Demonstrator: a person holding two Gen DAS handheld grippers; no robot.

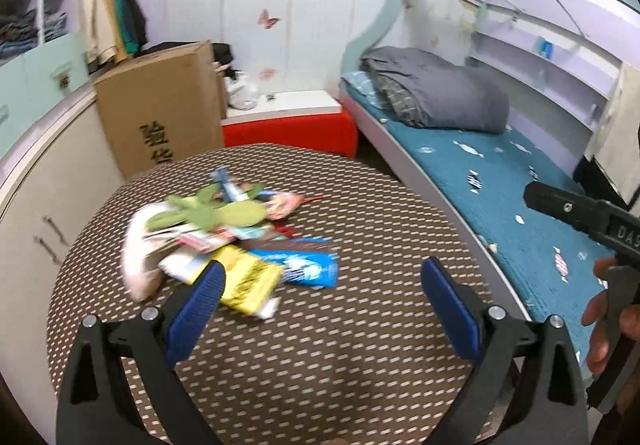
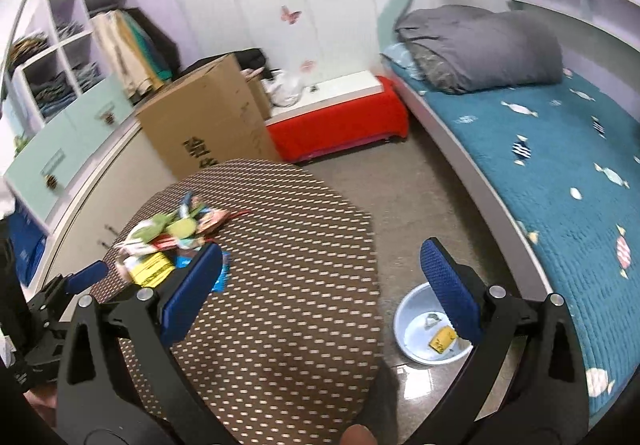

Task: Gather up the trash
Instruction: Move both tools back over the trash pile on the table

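Observation:
A pile of snack wrappers (image 1: 224, 229) lies on the round brown patterned table (image 1: 320, 345); a yellow wrapper (image 1: 250, 281) and a blue wrapper (image 1: 308, 267) lie nearest. My left gripper (image 1: 320, 293) is open and empty, just in front of the pile. My right gripper (image 2: 320, 285) is open and empty above the table's right edge. The pile shows in the right wrist view (image 2: 172, 241). A pale blue basin (image 2: 424, 329) on the floor right of the table holds a yellow wrapper (image 2: 442, 339) and a small scrap.
A cardboard box (image 1: 160, 105) and a red bench (image 1: 292, 129) stand behind the table. A bed with a teal cover (image 1: 500, 181) runs along the right. Cabinets (image 1: 36, 197) line the left. The right tool's body (image 1: 580, 221) shows at the right edge.

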